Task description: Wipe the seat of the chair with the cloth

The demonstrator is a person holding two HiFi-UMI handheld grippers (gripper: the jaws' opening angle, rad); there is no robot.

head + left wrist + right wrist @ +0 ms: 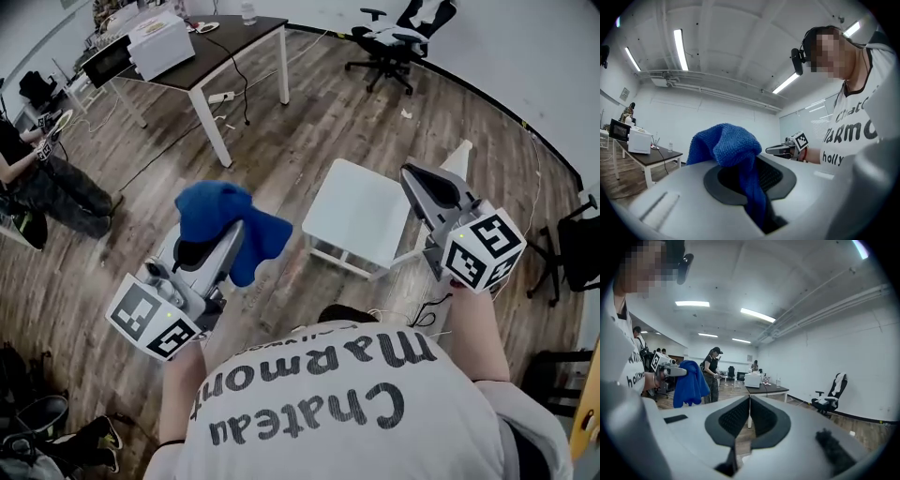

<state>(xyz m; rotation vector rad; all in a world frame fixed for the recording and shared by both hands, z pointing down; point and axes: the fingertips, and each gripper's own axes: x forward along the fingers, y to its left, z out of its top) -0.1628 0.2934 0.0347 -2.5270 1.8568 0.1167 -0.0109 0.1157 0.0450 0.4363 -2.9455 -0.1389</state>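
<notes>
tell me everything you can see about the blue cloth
The blue cloth looks like a soft, looped-weave fabric such as microfibre or terry, in plain bright blue. It is bunched rather than spread flat. A crumpled mound sits above the left gripper, whose jaws are closed on a fold of it, and a loose flap hangs down on the side nearer the white chair. It is held in the air over the wooden floor, left of the chair, touching only the gripper.

Floor (309,150): grey-brown wood-pattern planks. Walls (843,357): plain white, dark skirting. Ceiling: white, with lit strip lights (680,49). Table (246,39): dark top, white legs, bearing a white box-shaped machine (159,42). Office chair (389,42): black, on castors, near the far wall.
</notes>
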